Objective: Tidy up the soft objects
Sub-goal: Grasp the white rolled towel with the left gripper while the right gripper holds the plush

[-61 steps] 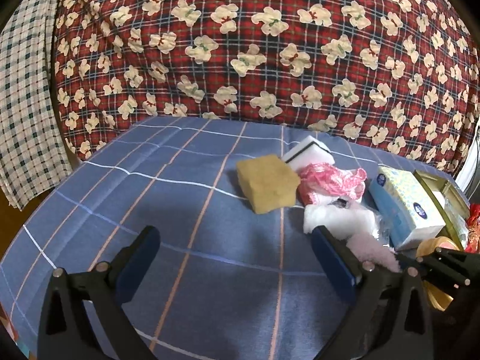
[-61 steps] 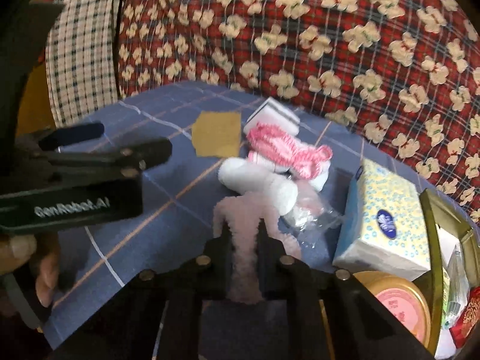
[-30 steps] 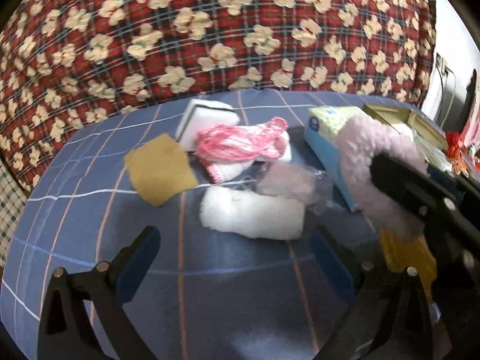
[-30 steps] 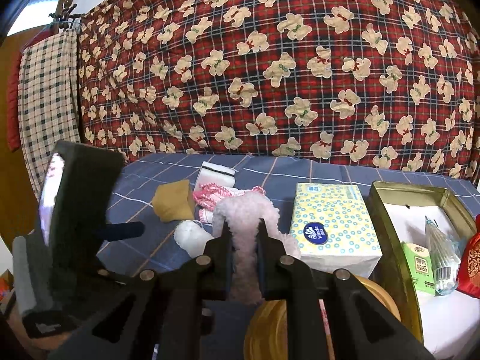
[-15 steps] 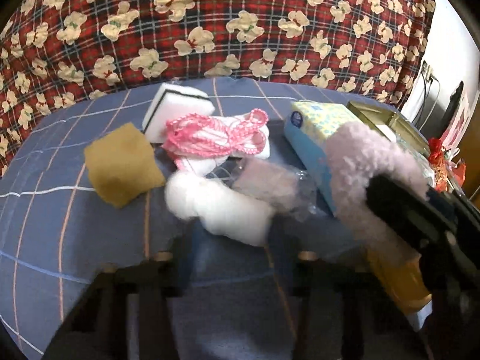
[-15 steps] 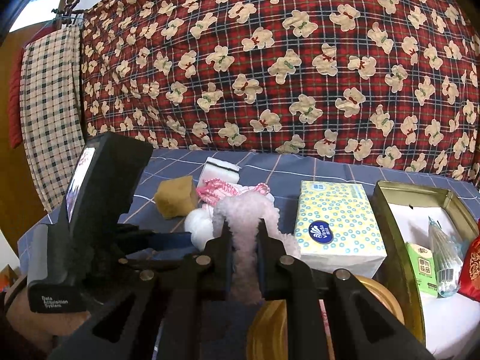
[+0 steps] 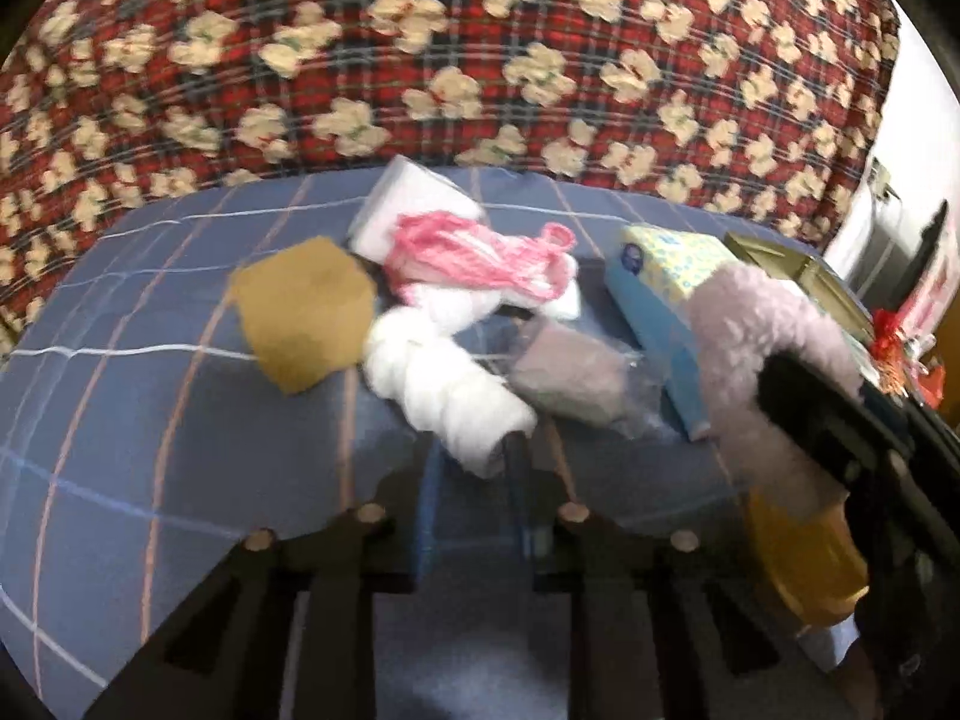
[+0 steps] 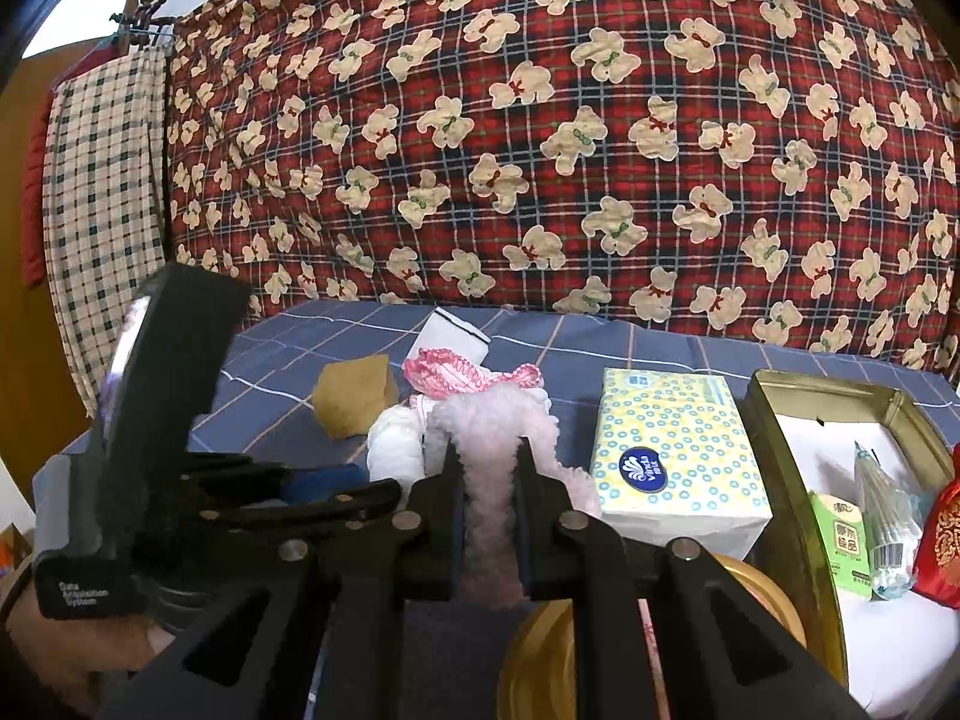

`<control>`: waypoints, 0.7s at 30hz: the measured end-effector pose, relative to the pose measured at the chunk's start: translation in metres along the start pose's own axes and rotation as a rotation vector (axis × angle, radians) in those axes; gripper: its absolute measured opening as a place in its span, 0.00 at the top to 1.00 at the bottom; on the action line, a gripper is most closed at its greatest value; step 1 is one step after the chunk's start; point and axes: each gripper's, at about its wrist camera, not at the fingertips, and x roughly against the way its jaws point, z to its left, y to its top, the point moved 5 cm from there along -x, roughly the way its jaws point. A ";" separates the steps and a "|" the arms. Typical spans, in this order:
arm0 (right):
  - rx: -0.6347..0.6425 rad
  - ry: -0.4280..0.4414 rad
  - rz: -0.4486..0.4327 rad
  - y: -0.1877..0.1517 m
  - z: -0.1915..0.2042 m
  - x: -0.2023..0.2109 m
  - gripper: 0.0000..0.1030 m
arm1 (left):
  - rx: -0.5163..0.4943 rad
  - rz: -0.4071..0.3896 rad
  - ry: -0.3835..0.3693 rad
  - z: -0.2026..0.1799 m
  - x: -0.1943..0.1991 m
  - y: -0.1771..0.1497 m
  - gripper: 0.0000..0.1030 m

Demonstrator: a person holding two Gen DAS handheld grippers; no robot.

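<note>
Right tool (image 8: 487, 462) pinches pink fluffy piece (image 8: 489, 414), held above the bed (image 8: 660, 354) beside tissue box (image 8: 672, 450). Left tool (image 7: 474, 456) has just closed onto the white roll's (image 7: 444, 384) end, jaws slightly reopening.

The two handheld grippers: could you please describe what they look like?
Both are black plastic with silver pivot screws. The left gripper has blue pads on its fingers and a black camera block printed "Data Acquisition System" in white. The right gripper has angular, cut-out linkage arms.

Fluffy pink fleece (image 8: 489, 420); glossy metal tin (image 8: 780, 420)
</note>
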 end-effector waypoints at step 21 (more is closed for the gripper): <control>0.008 -0.004 -0.008 0.001 0.002 0.001 0.85 | 0.045 0.006 0.028 0.004 -0.009 0.011 0.65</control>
